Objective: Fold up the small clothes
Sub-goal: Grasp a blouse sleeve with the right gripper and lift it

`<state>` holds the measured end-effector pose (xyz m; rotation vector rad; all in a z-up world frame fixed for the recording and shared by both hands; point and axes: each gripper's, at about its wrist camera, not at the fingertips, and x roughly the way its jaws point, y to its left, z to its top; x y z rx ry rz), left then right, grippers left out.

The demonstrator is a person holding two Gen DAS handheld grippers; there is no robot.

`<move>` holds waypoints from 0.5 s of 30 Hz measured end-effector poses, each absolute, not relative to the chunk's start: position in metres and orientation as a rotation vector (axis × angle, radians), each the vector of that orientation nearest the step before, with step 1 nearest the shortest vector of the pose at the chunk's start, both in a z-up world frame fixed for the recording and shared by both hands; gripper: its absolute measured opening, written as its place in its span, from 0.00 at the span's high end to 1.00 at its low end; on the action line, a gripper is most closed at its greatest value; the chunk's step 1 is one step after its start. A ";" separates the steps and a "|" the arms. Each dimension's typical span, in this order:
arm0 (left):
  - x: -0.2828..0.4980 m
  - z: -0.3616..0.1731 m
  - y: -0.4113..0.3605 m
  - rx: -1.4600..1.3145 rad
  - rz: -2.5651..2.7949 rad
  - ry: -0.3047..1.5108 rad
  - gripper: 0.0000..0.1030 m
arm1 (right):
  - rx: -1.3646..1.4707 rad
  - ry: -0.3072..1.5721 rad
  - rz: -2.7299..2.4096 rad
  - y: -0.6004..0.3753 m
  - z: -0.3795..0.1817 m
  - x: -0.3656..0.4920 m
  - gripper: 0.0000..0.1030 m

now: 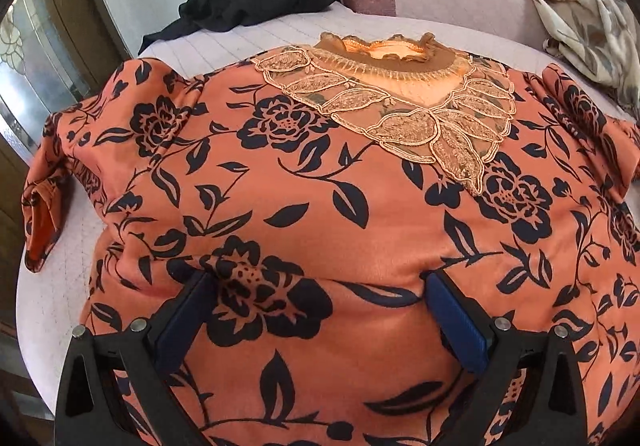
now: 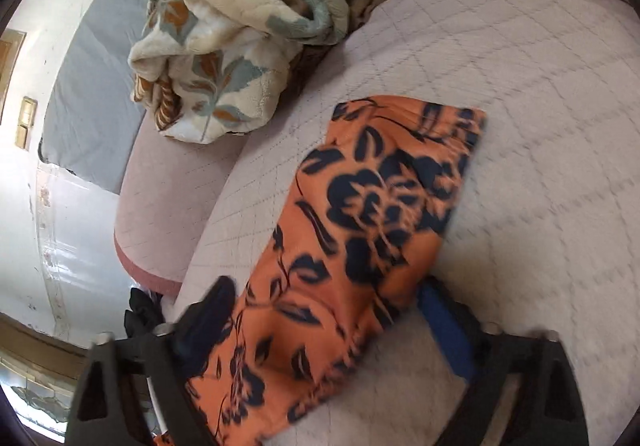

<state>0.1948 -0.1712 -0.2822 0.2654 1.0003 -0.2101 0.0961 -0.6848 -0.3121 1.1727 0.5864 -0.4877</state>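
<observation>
The orange flowered top (image 1: pixel 304 182) lay flat on the bed (image 1: pixel 256 34). The left gripper (image 1: pixel 316 286) stood apart over its body; the right gripper (image 2: pixel 324 298) stood apart around one sleeve (image 2: pixel 372 214).

black left gripper (image 1: pixel 316 278), blue pads (image 1: pixel 460 326), silver screws, black right gripper (image 2: pixel 320 300)

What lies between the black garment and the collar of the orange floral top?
In the left wrist view, only bare quilted bedcover lies between the black garment and the lace collar of the orange floral top.
</observation>
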 end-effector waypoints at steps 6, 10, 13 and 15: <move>0.197 -0.274 -0.170 0.271 -0.214 0.992 0.00 | 1.162 0.528 -0.510 -0.695 -0.317 0.114 0.45; 0.198 -0.256 -0.164 0.258 -0.199 0.923 0.00 | 1.177 0.534 -0.519 -0.697 -0.326 0.118 0.80; 0.197 -0.240 -0.155 0.237 -0.181 0.872 0.00 | 1.128 0.529 -0.526 -0.689 -0.314 0.118 0.83; 0.197 -0.232 -0.149 0.217 -0.177 0.852 0.00 | 1.098 0.519 -0.523 -0.683 -0.303 0.119 0.83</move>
